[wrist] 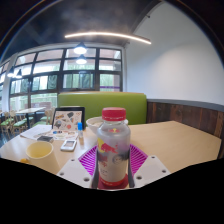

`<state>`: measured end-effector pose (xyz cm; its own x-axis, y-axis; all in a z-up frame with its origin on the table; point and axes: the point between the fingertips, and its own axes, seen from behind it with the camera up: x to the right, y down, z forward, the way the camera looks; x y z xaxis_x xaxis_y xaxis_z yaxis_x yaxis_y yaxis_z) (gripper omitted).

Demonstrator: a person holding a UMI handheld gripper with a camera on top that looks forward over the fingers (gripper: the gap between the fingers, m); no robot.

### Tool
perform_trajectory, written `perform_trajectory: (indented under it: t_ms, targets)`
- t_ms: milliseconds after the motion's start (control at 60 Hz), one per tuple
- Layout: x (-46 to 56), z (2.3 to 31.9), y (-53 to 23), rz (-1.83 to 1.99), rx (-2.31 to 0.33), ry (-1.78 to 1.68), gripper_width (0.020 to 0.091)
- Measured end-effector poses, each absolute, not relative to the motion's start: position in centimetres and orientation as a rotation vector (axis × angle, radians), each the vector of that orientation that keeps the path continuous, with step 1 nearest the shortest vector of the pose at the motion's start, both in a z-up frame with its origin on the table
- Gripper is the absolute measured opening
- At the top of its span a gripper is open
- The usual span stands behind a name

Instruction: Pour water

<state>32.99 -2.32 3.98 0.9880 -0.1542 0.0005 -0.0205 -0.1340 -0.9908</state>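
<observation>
A clear plastic bottle (113, 148) with a red cap and a red label stands upright between my fingers. My gripper (113, 160) is shut on the bottle, with the purple pads (90, 157) pressed against both of its sides. Behind the bottle and a little to the left sits a pale bowl (95, 123) on the wooden table (170, 140). A yellow cup (40, 150) stands on the table further left, beyond my left finger.
A tablet or picture frame (68, 119) leans at the back left, with small items (68, 144) lying in front of it. A green bench back (105, 103) runs behind the table. Windows fill the far left wall.
</observation>
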Motion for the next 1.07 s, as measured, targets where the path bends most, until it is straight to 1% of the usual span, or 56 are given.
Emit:
perform_trajectory:
  t_ms: [100,133,183,217,283,317,350,367,383,400,417,500,533,650,667,683,767,783,883,900,1067]
  targets:
    - [33.6,4.4,-3.2,-0.113,-1.708,0.139,0.0406]
    - [33.0,3.9,-2.5,-0.121,-1.709,0.137,0.0406]
    - [33.3,4.1,-2.6,-0.119,-1.711,0.145,0.0422]
    - [33.1,4.0,-2.7,-0.118,-1.715,0.152,0.0476]
    - [33.1,4.0,-3.1,-0.112,-1.748,0.153,0.0553]
    - [33.3,2.8,-3.7,-0.118,-1.815,0.158,0.0635]
    - [33.1,2.0,-4.5,-0.119,-1.870,0.162,0.0783]
    - [32.9,2.0,-4.8,-0.118,-1.879,0.161,0.0858]
    - [32.8,2.3,-5.2,-0.121,-1.877,0.158,0.0851]
    - [32.9,2.3,-4.7,-0.119,-1.868,0.153,0.0822]
    - [32.9,3.5,-6.7,-0.126,-1.860,0.146,0.0802]
    - [31.8,4.8,-8.8,-0.146,-1.862,0.127,0.0821]
    - [31.4,6.5,-11.4,-0.146,-1.857,0.124,0.0820]
    - [29.1,9.5,-15.2,-0.132,-1.817,0.118,0.0821]
    - [29.0,10.6,-15.5,-0.126,-1.818,0.115,0.0820]
    - [28.2,11.6,-18.1,-0.125,-1.813,0.116,0.0820]
    - [25.9,13.4,-20.7,-0.101,-1.789,0.095,0.0824]
    - [25.1,14.3,-22.5,-0.097,-1.783,0.087,0.0820]
    - [22.6,15.9,-25.0,-0.082,-1.753,0.043,0.0820]
    - [22.0,16.4,-26.5,-0.081,-1.750,0.042,0.0821]
    - [19.5,17.3,-30.5,-0.062,-1.732,0.024,0.0822]
